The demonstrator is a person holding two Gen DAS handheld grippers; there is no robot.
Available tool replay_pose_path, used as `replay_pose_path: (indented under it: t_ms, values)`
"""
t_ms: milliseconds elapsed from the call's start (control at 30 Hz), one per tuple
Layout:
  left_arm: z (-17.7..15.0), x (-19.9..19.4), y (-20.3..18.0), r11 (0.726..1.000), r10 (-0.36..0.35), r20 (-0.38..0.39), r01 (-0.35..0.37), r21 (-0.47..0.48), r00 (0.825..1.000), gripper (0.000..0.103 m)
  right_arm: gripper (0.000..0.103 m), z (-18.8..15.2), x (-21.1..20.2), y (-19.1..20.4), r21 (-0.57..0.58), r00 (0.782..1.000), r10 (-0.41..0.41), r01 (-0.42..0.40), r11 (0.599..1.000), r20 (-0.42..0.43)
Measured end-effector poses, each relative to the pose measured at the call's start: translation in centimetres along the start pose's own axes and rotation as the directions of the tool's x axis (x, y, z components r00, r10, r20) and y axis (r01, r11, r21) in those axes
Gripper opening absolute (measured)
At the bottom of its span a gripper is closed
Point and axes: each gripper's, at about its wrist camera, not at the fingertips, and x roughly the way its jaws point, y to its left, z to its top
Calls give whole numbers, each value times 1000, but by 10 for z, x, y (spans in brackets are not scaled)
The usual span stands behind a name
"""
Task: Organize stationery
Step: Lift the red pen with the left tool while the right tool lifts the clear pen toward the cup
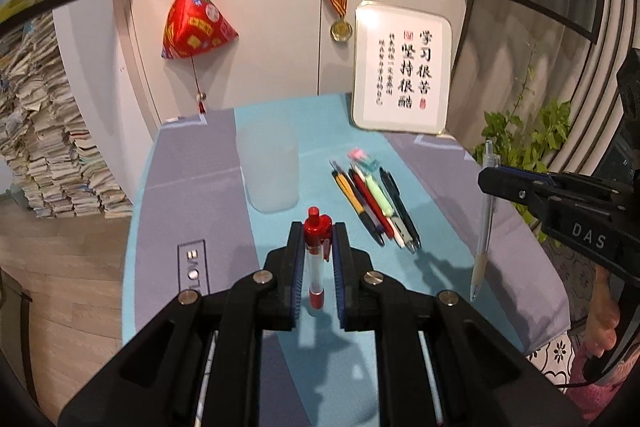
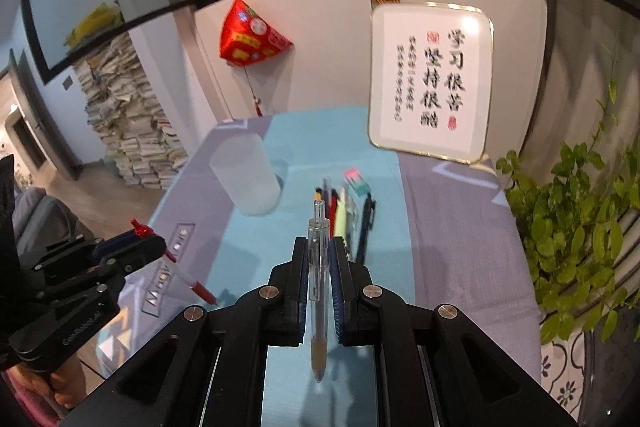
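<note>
Above the blue-and-grey table (image 1: 192,187), the left gripper (image 1: 318,231) pinched a red pen (image 1: 316,259) upright. Ahead stood a frosted cup (image 1: 269,167), then a row of pens (image 1: 376,205) lying on the cloth. Rightmost, the right gripper (image 2: 319,247) clamped a clear pen (image 2: 319,287).

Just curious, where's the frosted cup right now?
The frosted cup stands on the teal mat, left of the row of pens, beyond both tools.
</note>
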Motion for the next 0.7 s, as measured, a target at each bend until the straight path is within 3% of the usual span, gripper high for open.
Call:
replay_pose_path:
  t_ms: [433,700]
  values:
    - [81,5,33,997,66,128,-59,-59,990,11,11,21,5,21,-28,998,54,-53,998,30]
    - [99,39,58,990,95,148,-78,-121,984,11,11,39,24,9,15,999,43,-43,999,25]
